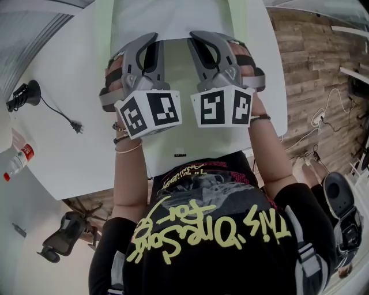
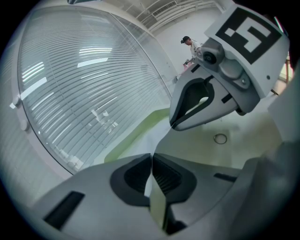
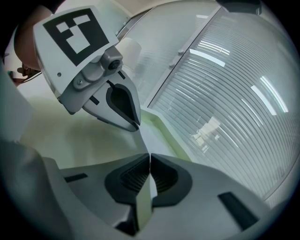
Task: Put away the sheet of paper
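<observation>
black fabric with yellow lettering, the person's shirt (image 1: pixel 196 230), fills the near bottom of the head view. two bare forearms reach out from it; thin bracelets (image 1: pixel 125 143) circle the left wrist.

each hand grips a grey tool with a marker cube. the left gripper (image 1: pixel 149 43) and the right gripper (image 1: pixel 199 41) sit side by side, near each other but apart, both pointing away from the body and slightly down.

the left gripper view shows its jaws (image 2: pixel 151 161) pressed together on the thin edge of the sheet of paper (image 2: pixel 157 204). the right gripper (image 2: pixel 172 125) hangs just beyond, pinching the same sheet. the right gripper view matches: its jaws (image 3: pixel 149 161) are clamped on the pale green edge (image 3: pixel 143 206), with the left gripper (image 3: pixel 137 126) ahead, its tips closed on the paper too.

the sheet of paper (image 1: pixel 173 17) runs away from the person over the white table (image 1: pixel 75 63); i cannot tell whether its far part rests on the top.

further left on the table lie a black device (image 1: pixel 23 95) with a cable and plug (image 1: pixel 75 125), and a bottle (image 1: pixel 17 161) with a red label. a small ring (image 2: pixel 220 138) sits on the surface past the right tool.

a dark chair (image 1: pixel 60 239) stands below the table edge, wooden floor (image 1: pixel 311 63) shows at right, and slatted blinds (image 3: pixel 234 93) close the background.
</observation>
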`<state>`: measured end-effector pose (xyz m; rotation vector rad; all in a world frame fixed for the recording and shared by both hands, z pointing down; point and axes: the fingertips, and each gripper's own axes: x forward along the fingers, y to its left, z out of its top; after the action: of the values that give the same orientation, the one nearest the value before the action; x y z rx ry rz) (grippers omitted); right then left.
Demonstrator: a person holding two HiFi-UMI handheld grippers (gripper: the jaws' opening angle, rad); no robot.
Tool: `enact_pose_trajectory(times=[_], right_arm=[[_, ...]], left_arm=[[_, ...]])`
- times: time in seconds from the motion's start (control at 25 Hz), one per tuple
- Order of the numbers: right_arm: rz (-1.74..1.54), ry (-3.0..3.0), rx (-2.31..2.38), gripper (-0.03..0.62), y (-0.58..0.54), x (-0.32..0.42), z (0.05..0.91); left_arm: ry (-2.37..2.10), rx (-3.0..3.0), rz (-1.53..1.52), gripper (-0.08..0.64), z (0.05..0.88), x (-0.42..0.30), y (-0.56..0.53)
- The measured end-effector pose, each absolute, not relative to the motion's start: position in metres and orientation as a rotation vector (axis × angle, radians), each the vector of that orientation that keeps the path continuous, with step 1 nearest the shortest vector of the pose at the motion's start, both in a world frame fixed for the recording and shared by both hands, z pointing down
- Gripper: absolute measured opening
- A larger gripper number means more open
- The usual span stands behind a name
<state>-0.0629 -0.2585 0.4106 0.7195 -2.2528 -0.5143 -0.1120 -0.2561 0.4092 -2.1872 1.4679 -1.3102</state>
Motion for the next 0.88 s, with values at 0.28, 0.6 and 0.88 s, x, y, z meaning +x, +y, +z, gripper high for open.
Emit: enact_pose_trajectory(times=[0.28,0.6,0.88], right_arm=[[-0.504,-2.244,0.701,0.011,-0.257,-0.063,0.413],[-0.479,-2.240,0.688,0.038,-0.252,-0.061,0.415],[-0.476,-2.230,0.683,0.085,-0.250,-0.058,0.417]], left_arm=[[1.459,-2.206,-1.345,0.012,0.413,-0.111,-0.255],[1.454,-2.230,-1.351,0.083,0.414,-0.108,-0.249],[1.449,-2.224,-1.372,0.104,0.414,-0.109,-0.246]])
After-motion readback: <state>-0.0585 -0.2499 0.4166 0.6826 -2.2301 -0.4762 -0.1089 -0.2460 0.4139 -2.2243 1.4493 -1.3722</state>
